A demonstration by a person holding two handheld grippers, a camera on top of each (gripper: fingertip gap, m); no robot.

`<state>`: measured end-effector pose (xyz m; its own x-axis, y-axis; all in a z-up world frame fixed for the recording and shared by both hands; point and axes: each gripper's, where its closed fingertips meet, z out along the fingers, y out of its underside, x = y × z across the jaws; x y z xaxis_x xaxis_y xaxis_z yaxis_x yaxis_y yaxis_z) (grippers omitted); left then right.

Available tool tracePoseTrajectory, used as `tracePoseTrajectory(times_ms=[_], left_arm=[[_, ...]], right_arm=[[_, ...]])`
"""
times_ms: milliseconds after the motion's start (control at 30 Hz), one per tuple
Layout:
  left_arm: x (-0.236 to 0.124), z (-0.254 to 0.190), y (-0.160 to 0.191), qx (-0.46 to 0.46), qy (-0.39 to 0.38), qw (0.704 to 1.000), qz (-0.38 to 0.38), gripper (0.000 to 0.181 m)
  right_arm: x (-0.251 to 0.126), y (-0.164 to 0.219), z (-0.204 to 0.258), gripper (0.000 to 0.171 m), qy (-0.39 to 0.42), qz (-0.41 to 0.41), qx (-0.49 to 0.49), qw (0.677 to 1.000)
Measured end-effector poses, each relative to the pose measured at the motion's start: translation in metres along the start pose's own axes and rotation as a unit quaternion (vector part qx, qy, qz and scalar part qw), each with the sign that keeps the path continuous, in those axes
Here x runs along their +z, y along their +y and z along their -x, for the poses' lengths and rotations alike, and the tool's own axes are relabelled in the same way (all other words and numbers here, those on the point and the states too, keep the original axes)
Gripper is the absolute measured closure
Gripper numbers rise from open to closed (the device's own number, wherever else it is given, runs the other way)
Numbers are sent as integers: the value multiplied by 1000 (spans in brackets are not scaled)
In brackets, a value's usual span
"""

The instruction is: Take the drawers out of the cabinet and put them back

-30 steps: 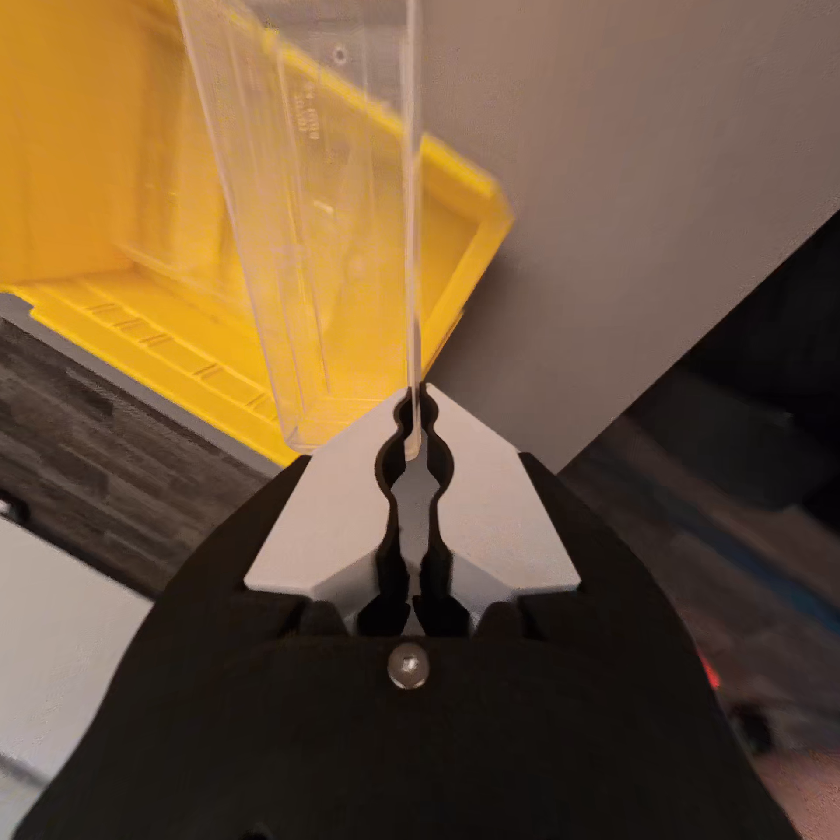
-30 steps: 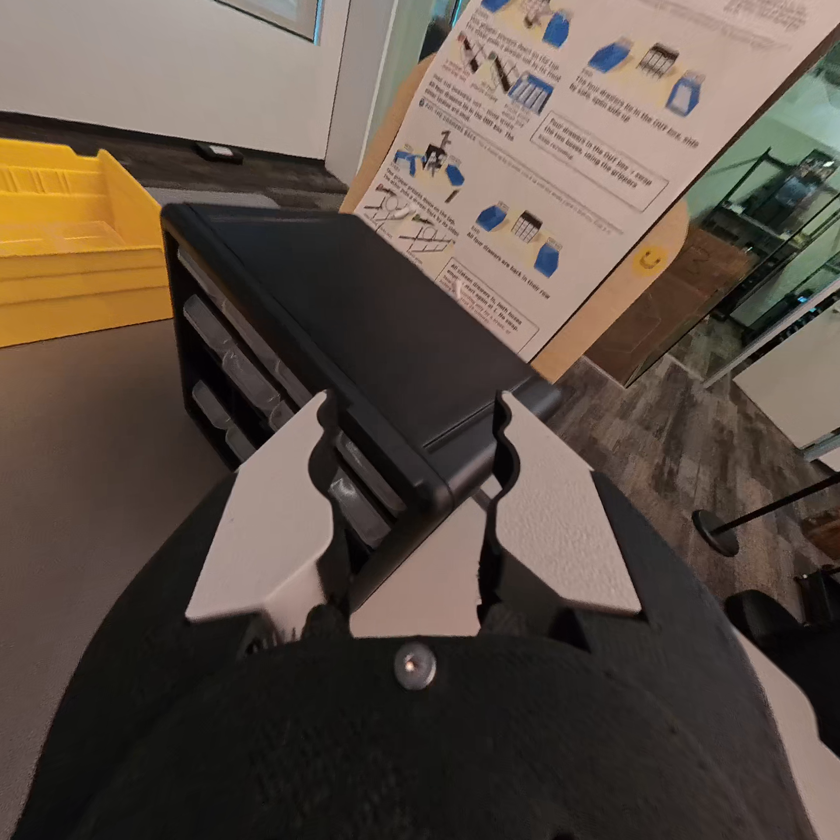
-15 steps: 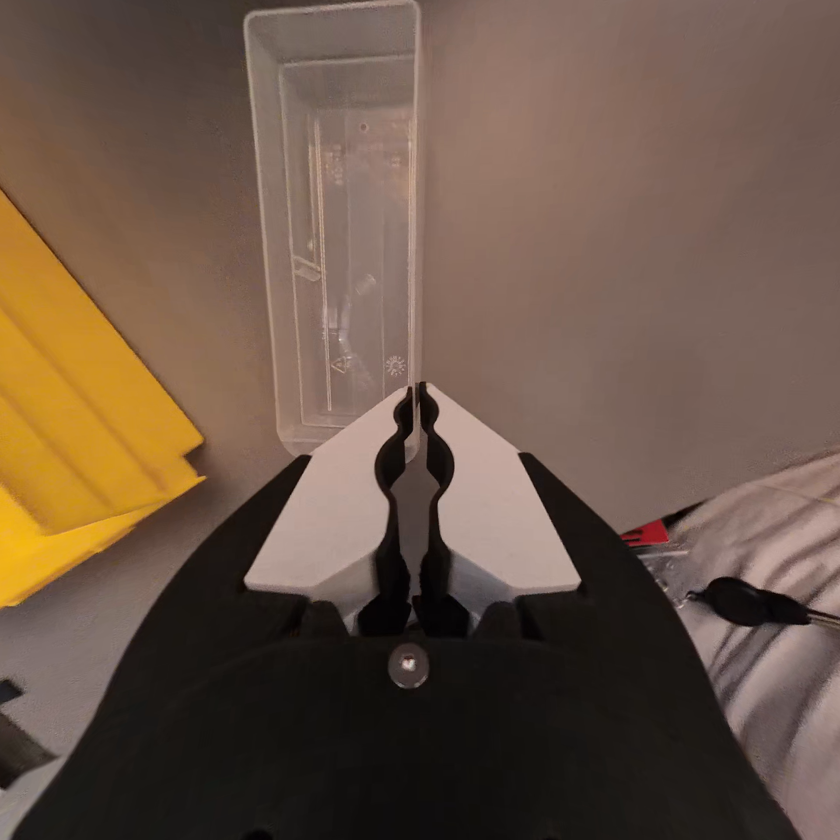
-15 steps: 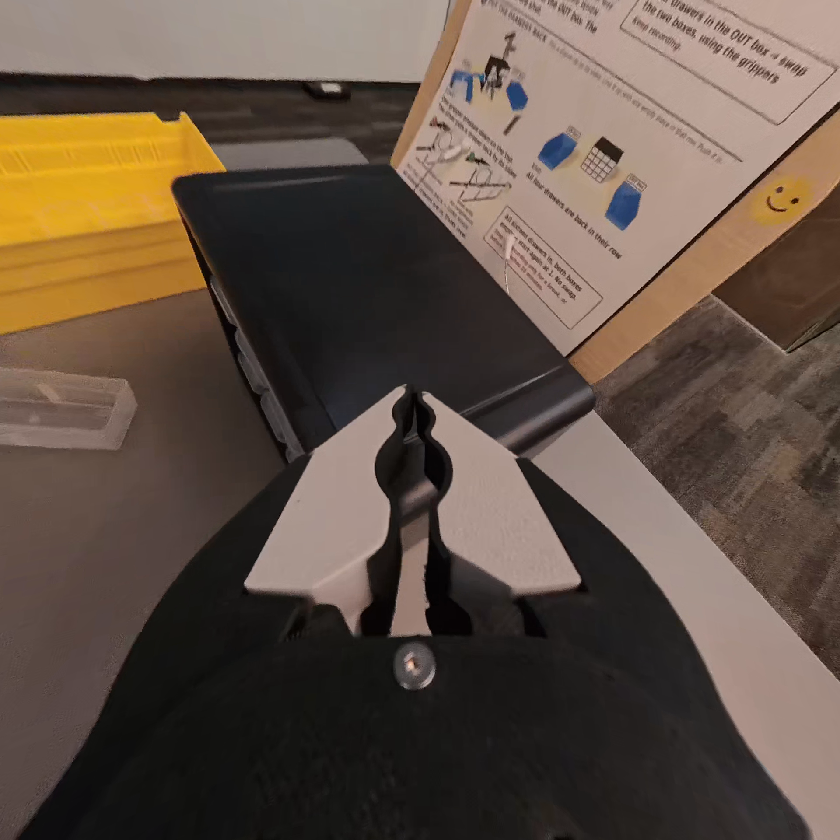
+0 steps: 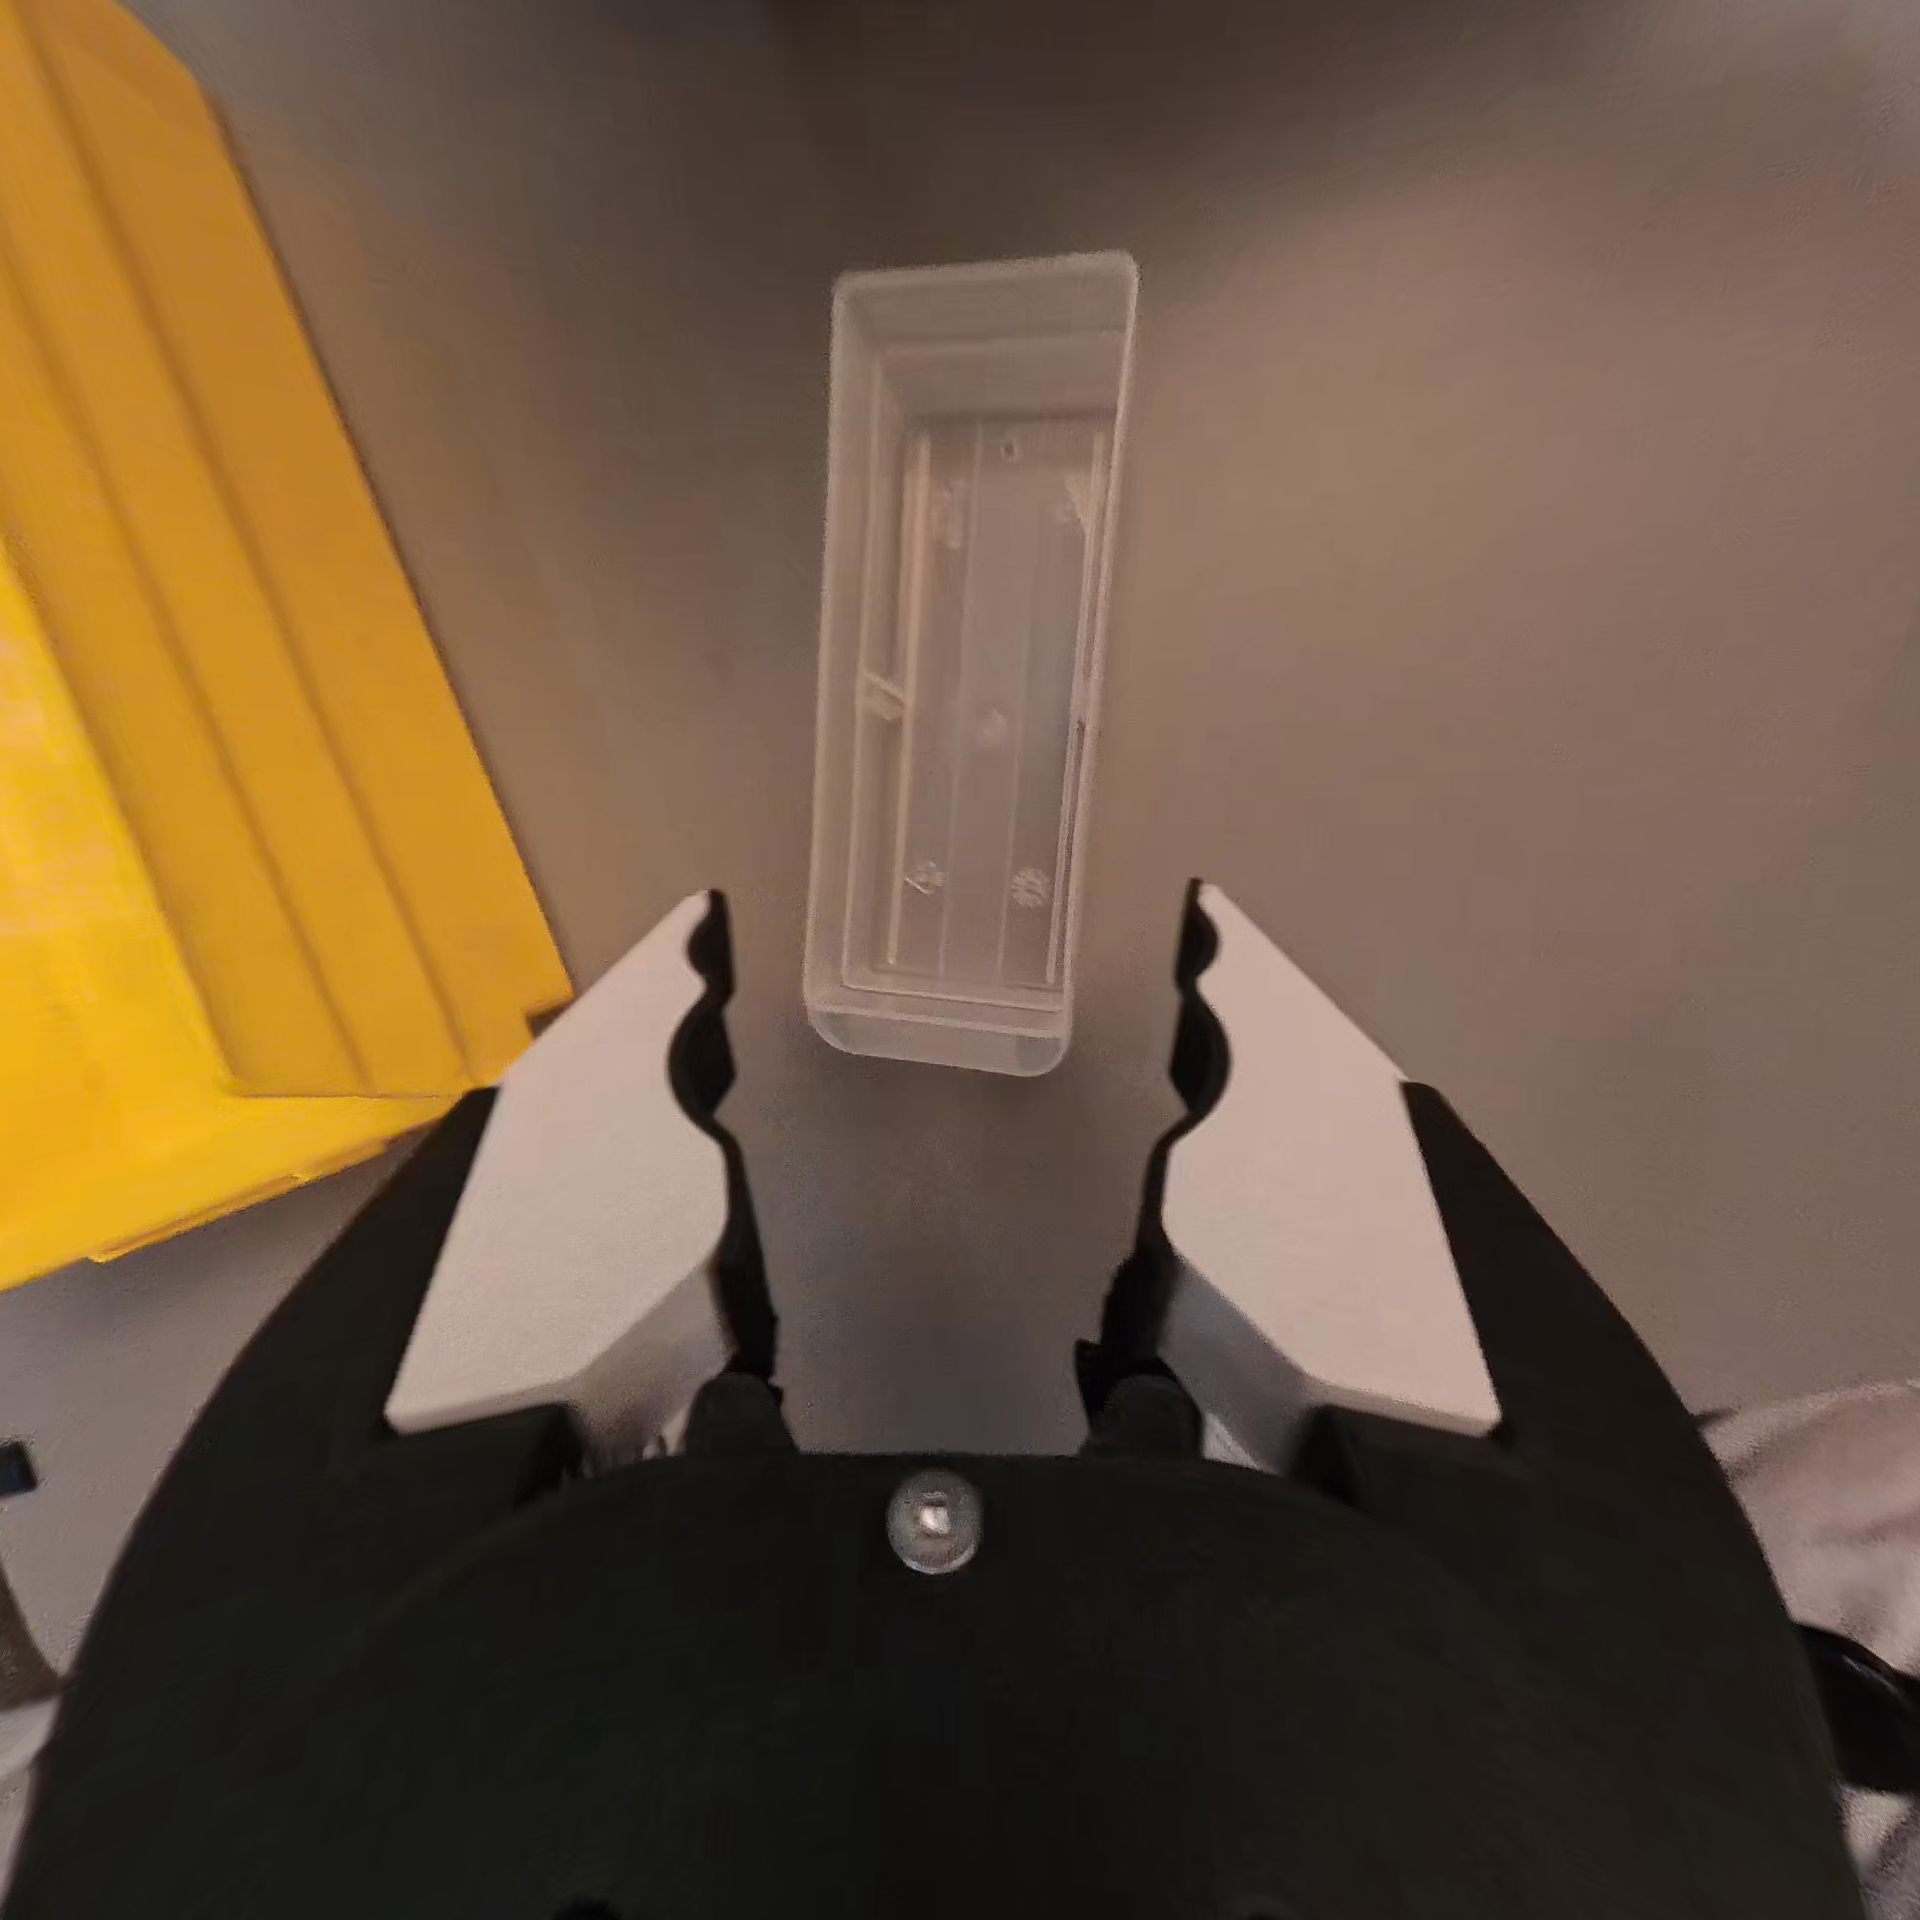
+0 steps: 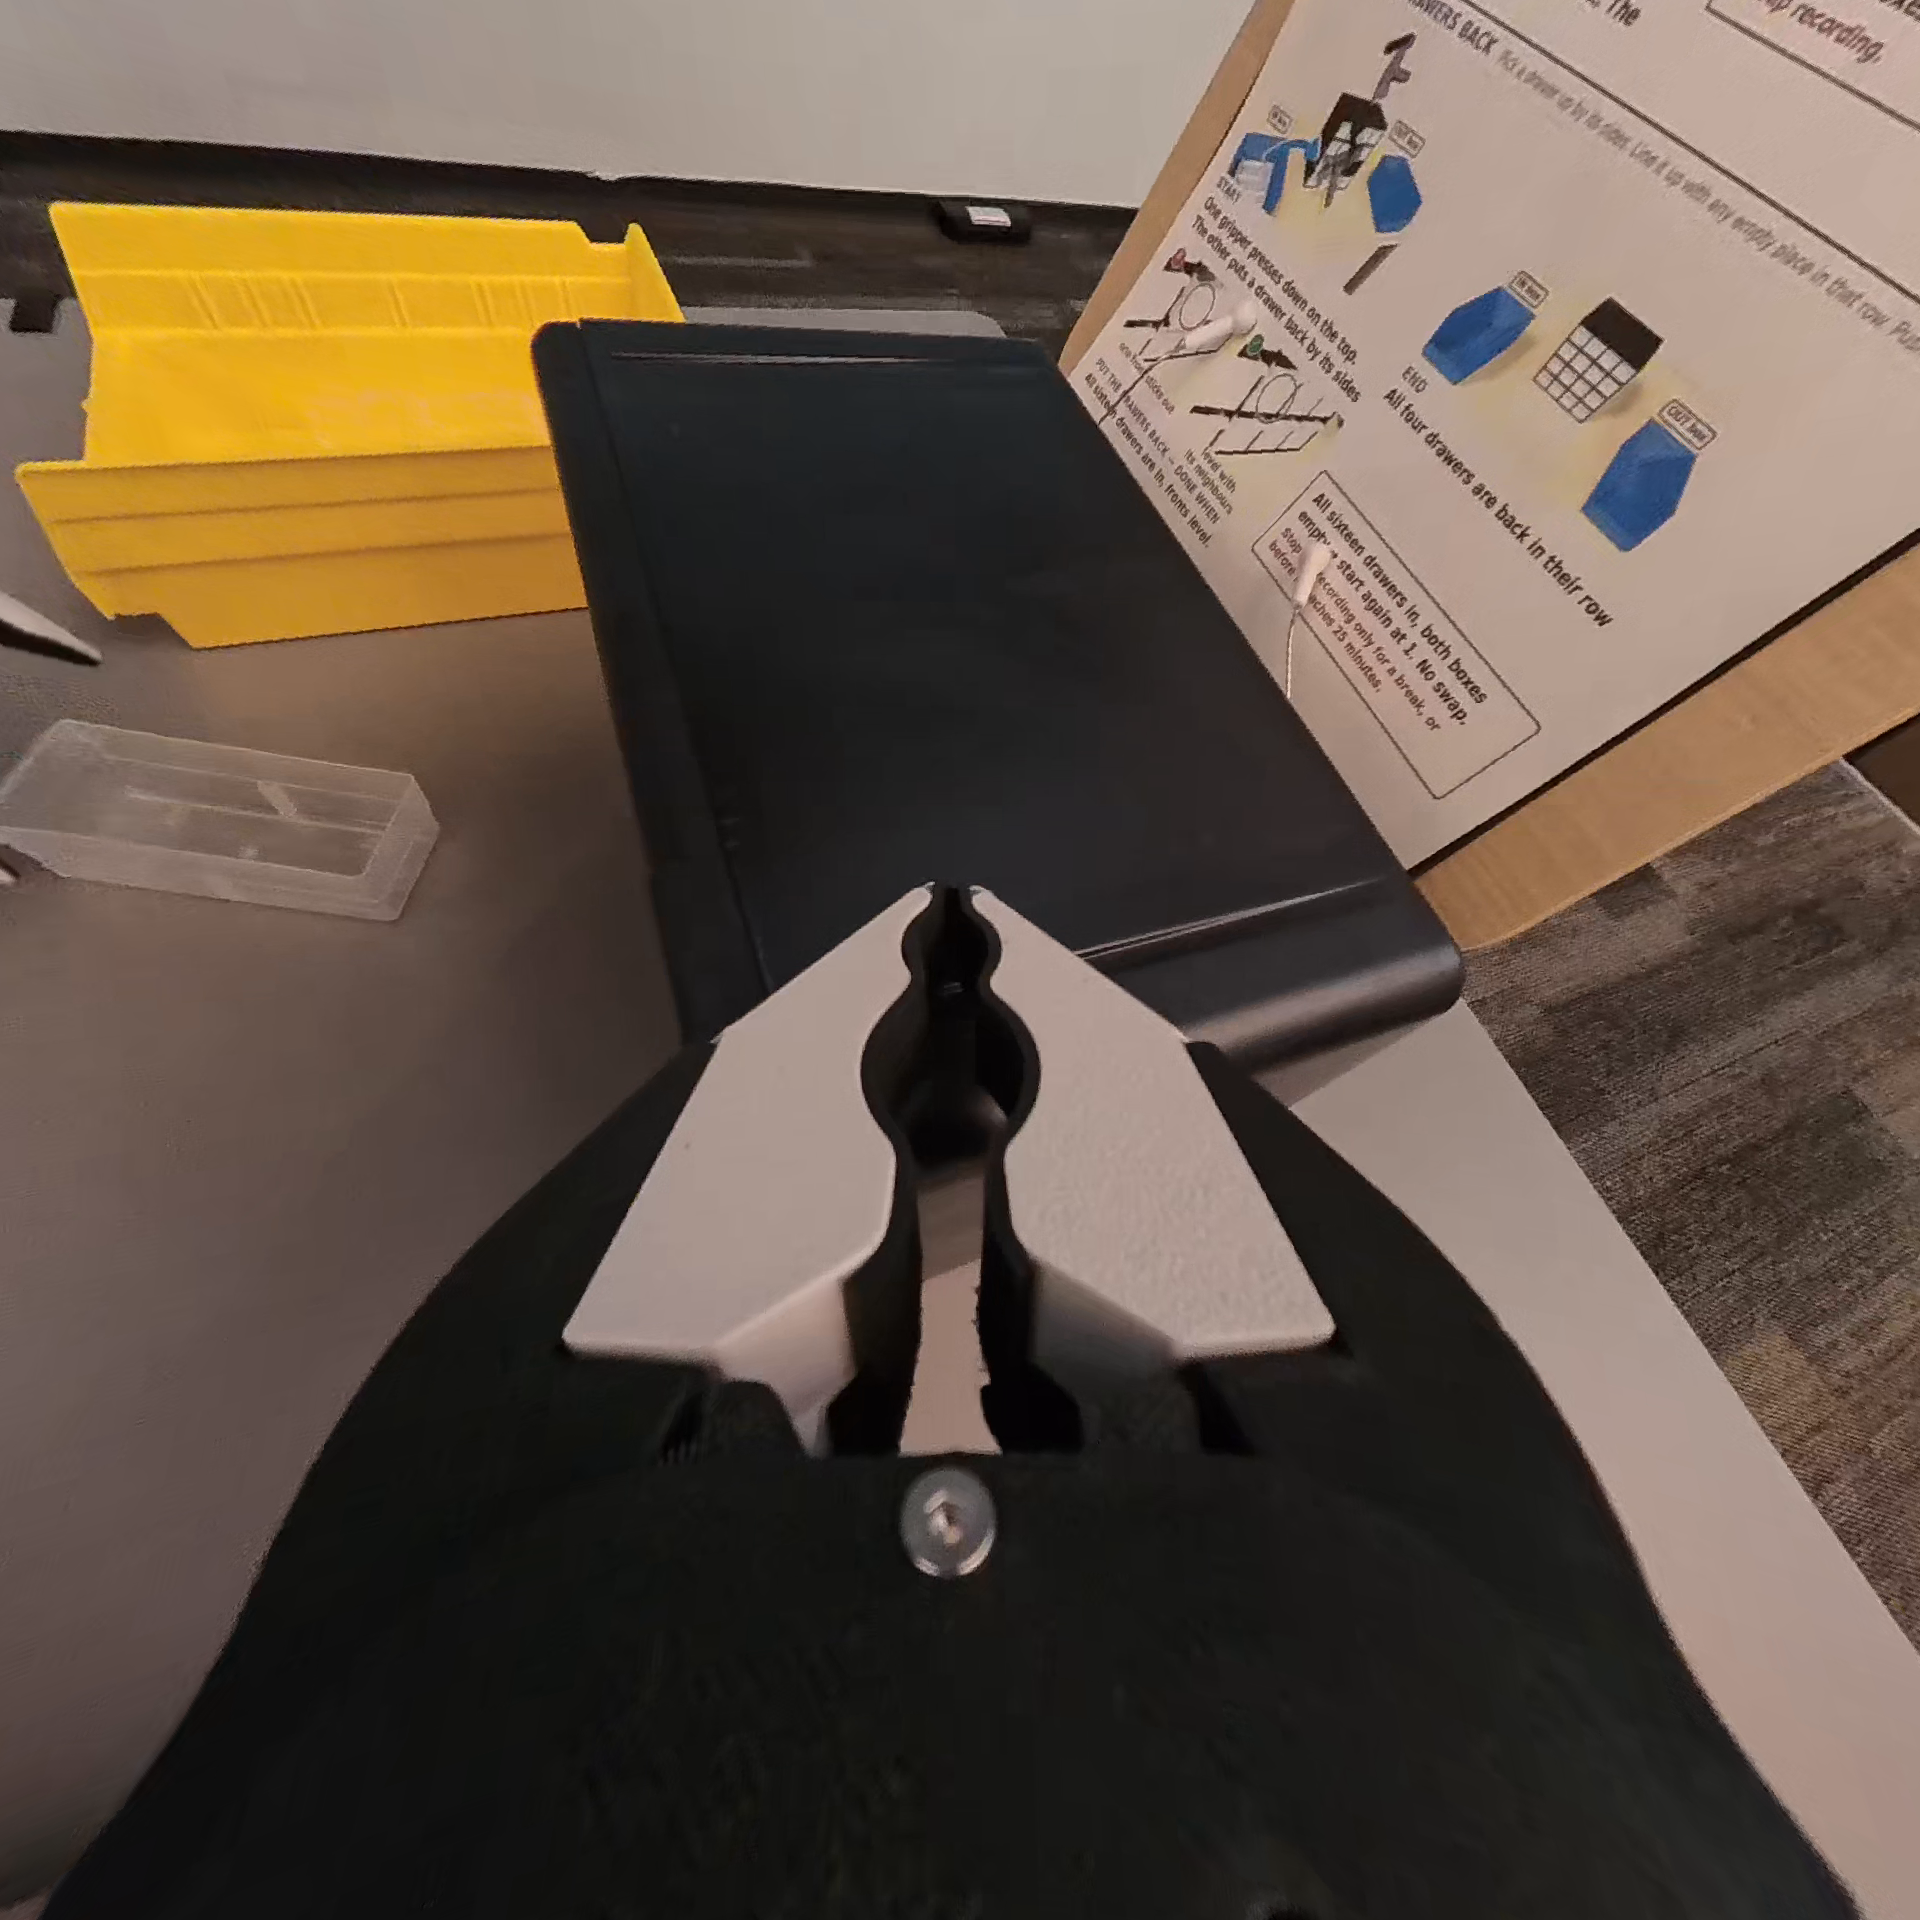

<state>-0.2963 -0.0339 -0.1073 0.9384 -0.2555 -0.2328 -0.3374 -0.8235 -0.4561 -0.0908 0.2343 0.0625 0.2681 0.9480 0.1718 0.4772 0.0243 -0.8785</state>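
Note:
A clear plastic drawer (image 5: 971, 665) lies open side up on the grey table, just ahead of my left gripper (image 5: 954, 904). The left gripper is open and empty, its fingers apart from the drawer's near end. The same drawer shows in the right wrist view (image 6: 218, 821), left of the black cabinet (image 6: 935, 623). My right gripper (image 6: 948, 891) is shut and empty, its tips over the near end of the cabinet's top. The cabinet's drawer front is hidden in this view.
A yellow bin (image 5: 208, 623) stands to the left of the drawer and shows behind the cabinet in the right wrist view (image 6: 312, 436). An instruction poster on a board (image 6: 1507, 364) leans to the right of the cabinet. The table's right edge (image 6: 1621, 1299) borders carpet floor. My hands' fingertips stand some 40 centimetres from each other.
My left gripper set the clear drawer down on the table, opened and drew back from it. My right gripper shut and rose over the cabinet's top.

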Motion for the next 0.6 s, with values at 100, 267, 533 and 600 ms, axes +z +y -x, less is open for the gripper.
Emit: tracePoseTrajectory(times_ms=[100,267,533,600], left_arm=[[1,1,3,6,3,1000,-16,90],[28,-3,18,-24,51,998,11,84],[40,1,22,-20,57,998,26,117],[40,-2,19,-36,73,996,29,117]], right_arm=[[-1,0,0,171,-9,-8,18,1000],[-2,1,0,171,-32,-33,44,998],[-3,2,0,171,-47,-48,62,996],[-2,1,0,171,-48,-49,64,996]])
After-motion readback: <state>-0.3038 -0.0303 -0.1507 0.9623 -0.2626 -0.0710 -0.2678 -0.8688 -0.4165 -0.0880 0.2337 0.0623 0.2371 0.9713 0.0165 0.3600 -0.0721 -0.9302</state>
